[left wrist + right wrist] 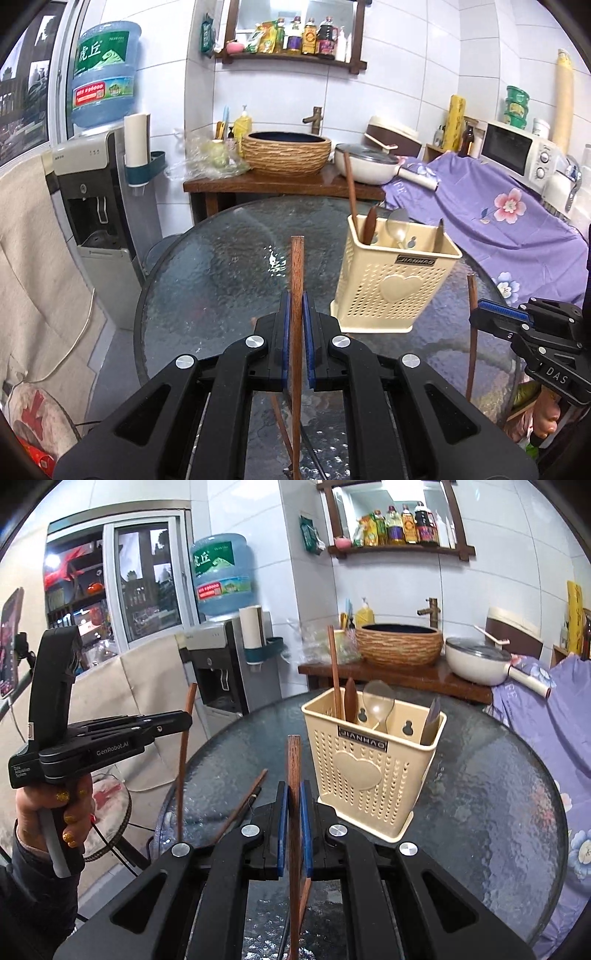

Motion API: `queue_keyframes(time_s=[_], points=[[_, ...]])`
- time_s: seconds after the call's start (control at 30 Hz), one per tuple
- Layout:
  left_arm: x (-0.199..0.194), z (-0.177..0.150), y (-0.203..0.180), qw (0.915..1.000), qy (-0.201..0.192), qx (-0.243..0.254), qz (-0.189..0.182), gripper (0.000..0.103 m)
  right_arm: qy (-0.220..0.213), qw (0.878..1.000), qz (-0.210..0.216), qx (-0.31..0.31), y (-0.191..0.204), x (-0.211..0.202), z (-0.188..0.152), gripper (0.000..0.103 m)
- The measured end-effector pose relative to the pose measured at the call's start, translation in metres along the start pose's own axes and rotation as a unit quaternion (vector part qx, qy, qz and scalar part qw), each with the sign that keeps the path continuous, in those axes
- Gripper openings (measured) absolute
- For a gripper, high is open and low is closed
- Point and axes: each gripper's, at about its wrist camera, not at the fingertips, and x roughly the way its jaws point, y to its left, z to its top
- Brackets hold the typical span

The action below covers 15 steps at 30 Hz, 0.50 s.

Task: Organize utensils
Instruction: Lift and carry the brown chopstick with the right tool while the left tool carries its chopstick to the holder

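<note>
White tile backs a round glass bench [207,266] carrying a cream caddy [391,284], just ahead and right of the left tool [295,332]. Each tool pinches one chopstick upright, blue pads pressed on the shaft: left chopstick [296,280], right tool [294,823] with right chopstick [294,775]. Held vertical, tips up, they can likely drop straight into the caddy beside its spoon [377,701]. More sticks [243,805] lie near the right tool.

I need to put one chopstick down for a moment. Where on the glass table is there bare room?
Free: the round glass table right of the cream perforated utensil caddy, out to the rim, and the far-left stretch behind the left tongs. Crowded: the near edge, where loose brown wooden chopsticks lie, and around both tongs, right tongs included.
</note>
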Motion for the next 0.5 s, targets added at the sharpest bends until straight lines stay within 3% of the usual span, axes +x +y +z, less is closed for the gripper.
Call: queue_keyframes(time_s=[0.5], points=[[-0.018,0.019,-0.023,0.999,-0.028,0.025,-0.023,0.007,-0.021,1.0,0.011,0.005,-0.01,-0.025,0.022,0.007]])
